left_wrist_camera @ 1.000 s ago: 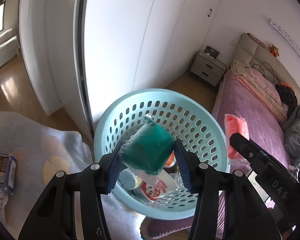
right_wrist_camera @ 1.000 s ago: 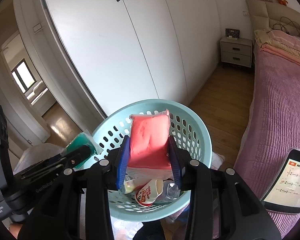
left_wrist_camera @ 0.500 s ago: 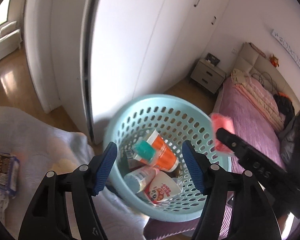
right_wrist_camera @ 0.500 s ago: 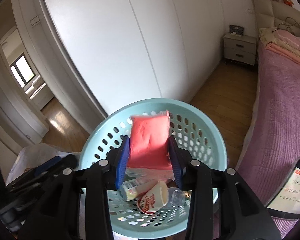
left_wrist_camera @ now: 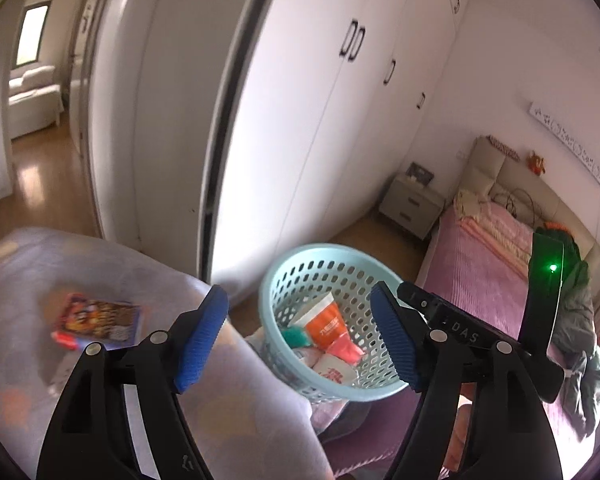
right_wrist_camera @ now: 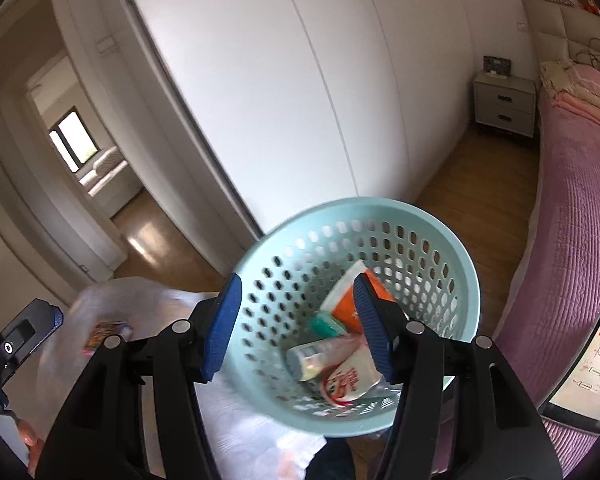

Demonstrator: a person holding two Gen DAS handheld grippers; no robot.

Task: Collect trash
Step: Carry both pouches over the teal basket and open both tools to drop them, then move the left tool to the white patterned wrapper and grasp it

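Observation:
A pale blue perforated basket (left_wrist_camera: 328, 250) (right_wrist_camera: 380, 204) holds trash: an orange and white tube (left_wrist_camera: 326, 322) (right_wrist_camera: 346, 300), a green packet (left_wrist_camera: 296, 336) (right_wrist_camera: 326, 326), a pink packet (left_wrist_camera: 344, 350) and a red and white cup (right_wrist_camera: 348, 380). My left gripper (left_wrist_camera: 298, 336) hangs above and to the left of the basket. Its jaws are opening with nothing between the pads. My right gripper (right_wrist_camera: 298, 328) hovers over the basket's near rim, jaws also opening and empty. A colourful snack packet (left_wrist_camera: 98, 320) (right_wrist_camera: 106, 330) lies on a pale blanket (left_wrist_camera: 40, 264) to the left.
White wardrobe doors (right_wrist_camera: 260, 100) stand behind the basket. A bed with a pink cover (left_wrist_camera: 480, 280) (right_wrist_camera: 572, 220) fills the right side, and a lit phone (right_wrist_camera: 584, 368) lies on it. A nightstand (right_wrist_camera: 504, 104) sits by the far wall. A doorway (right_wrist_camera: 80, 168) opens at left.
The left gripper let go of the green packet, and the right let go of the pink one; both now lie in the basket. The left gripper pulled up and back to the left.

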